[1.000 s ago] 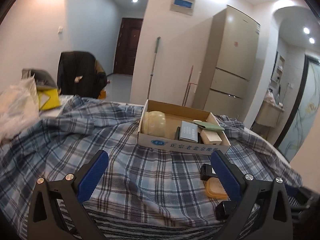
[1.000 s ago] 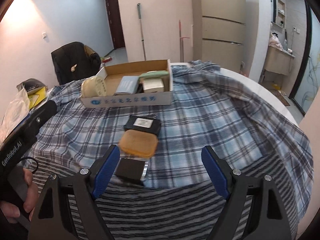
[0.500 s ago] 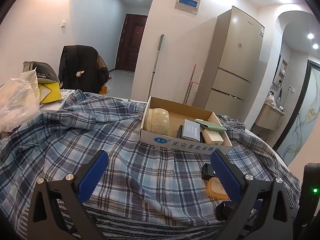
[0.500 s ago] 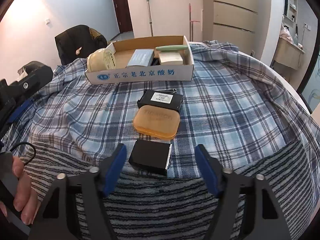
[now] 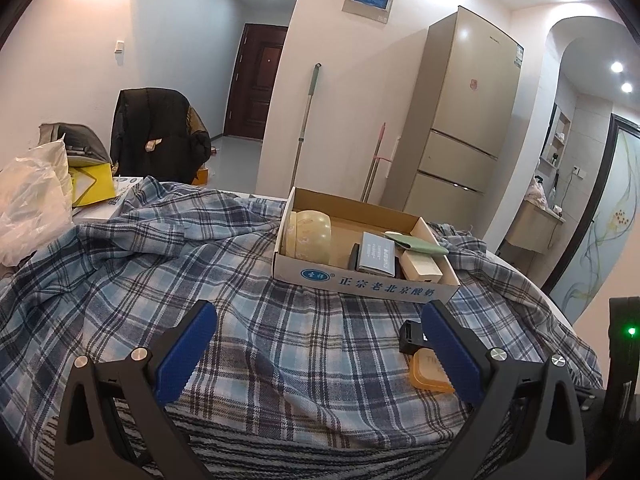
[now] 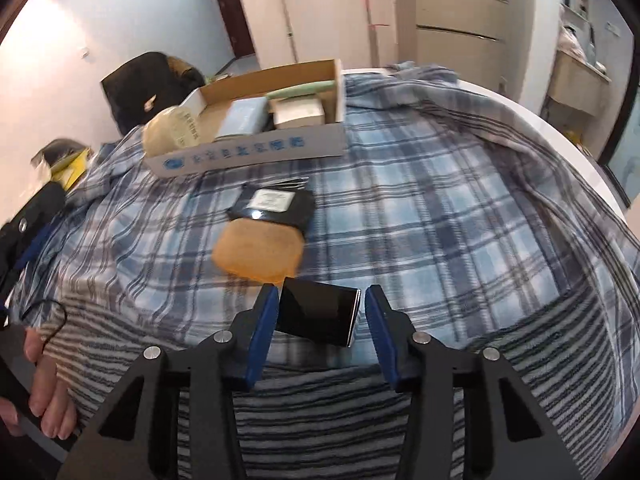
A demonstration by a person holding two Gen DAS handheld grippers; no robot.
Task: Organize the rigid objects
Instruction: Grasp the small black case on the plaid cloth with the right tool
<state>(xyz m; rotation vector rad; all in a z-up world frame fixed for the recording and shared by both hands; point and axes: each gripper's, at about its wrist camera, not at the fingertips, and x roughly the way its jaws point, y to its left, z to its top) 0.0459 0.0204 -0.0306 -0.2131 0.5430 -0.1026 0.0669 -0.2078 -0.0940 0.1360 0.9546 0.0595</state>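
A cardboard box (image 5: 384, 286) (image 6: 256, 152) sits on the plaid cloth and holds a cream roll (image 5: 307, 238), a grey booklet (image 5: 376, 257), a white carton and a green case. In front of it lie a flat black box with a white label (image 6: 272, 206), an orange case (image 6: 258, 250) and a small glossy black box (image 6: 318, 312). My right gripper (image 6: 318, 310) has its jaws narrowed around the small black box, one pad at each side, with a slim gap on the right. My left gripper (image 5: 320, 344) is open and empty over bare cloth, left of the orange case (image 5: 428, 372).
The table is covered by a blue plaid cloth (image 6: 440, 208) over a striped one near me. A white plastic bag (image 5: 28, 200) and a yellow item lie at the far left. A dark chair, a fridge (image 5: 460, 120) and a mop stand behind.
My right gripper has moved forward and down onto the small black box, and its jaws have closed in from wide open. The left gripper has stayed open and barely shifted.
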